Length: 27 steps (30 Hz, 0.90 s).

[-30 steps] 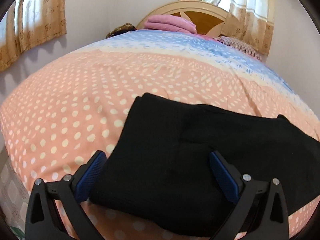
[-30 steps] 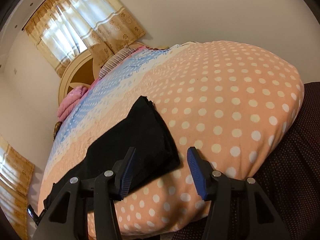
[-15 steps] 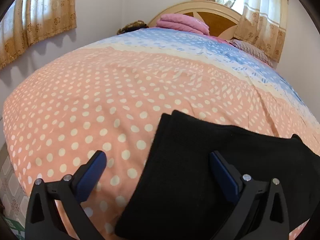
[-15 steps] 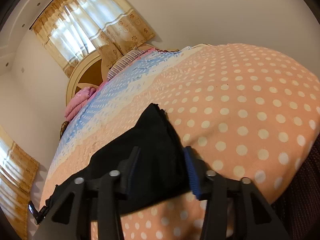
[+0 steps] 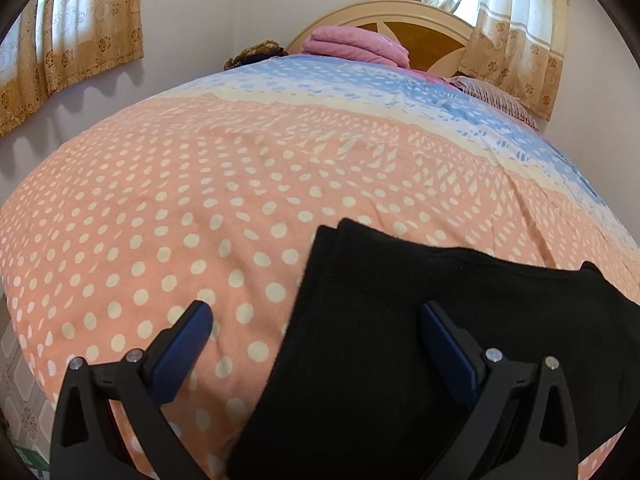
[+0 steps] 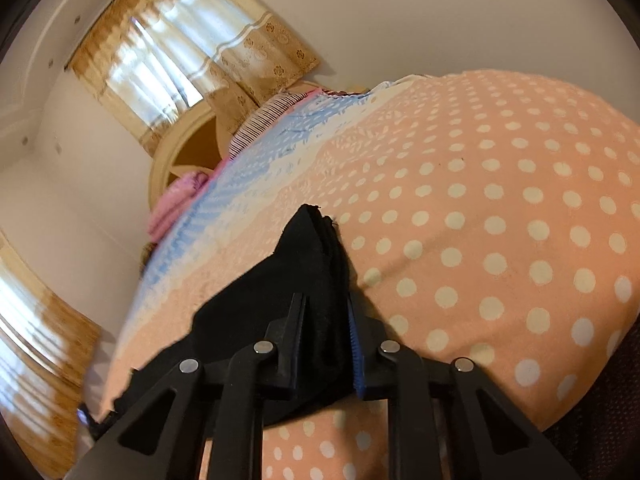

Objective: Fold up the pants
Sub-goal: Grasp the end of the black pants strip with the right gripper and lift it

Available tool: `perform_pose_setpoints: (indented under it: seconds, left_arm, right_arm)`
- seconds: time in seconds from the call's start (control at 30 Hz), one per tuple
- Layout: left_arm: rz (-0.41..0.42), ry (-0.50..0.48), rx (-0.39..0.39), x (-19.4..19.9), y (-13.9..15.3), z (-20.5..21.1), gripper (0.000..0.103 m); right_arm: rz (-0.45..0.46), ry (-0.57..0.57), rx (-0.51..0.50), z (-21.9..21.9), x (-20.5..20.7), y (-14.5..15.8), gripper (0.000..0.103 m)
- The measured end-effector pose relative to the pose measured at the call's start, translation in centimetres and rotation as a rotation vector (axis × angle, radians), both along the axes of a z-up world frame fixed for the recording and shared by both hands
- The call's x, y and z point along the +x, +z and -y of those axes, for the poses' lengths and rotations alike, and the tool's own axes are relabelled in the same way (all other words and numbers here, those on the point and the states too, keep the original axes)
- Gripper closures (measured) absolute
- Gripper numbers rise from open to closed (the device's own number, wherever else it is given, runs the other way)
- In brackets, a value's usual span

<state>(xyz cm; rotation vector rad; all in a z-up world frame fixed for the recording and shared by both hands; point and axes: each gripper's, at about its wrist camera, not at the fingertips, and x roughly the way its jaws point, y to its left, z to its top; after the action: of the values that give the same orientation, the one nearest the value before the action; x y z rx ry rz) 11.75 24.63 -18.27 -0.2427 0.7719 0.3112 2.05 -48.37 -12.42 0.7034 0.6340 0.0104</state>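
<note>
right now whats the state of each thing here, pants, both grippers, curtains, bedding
black pants: lying flat on the bedspread, partly folded
right gripper: jaws just closing, pinching the pants' edge
left gripper: open, straddling the pants' edge, not gripping
bedspread: spread over the bed
pink blanket: folded by the headboard
curtains: drawn

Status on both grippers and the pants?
Right gripper just closed onto pants corner. Left gripper open over pants edge. Nothing in the way.
</note>
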Motion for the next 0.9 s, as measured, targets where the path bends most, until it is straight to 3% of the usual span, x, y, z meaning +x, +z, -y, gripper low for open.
perform_pose_setpoints:
  seconds: [0.2,0.3,0.43,0.9]
  left_arm:
    - [0.012,0.0,0.001,-0.5,0.0,0.2,0.0]
    - [0.017,0.003,0.004,-0.7,0.0,0.4,0.0]
    - [0.012,0.004,0.006,-0.7,0.0,0.4,0.0]
    - [0.021,0.002,0.005,-0.9,0.1,0.4,0.0]
  right_arm:
    - [-0.041,0.038,-0.071,-0.1,0.2,0.4,0.083]
    - [-0.027,0.044,0.005,0.7,0.3,-0.2,0.085]
    - [0.006,0.068,0.014,0.0,0.1,0.3,0.09]
    - [0.156,0.103,-0.133,-6.0,-1.5,6.8,0.091]
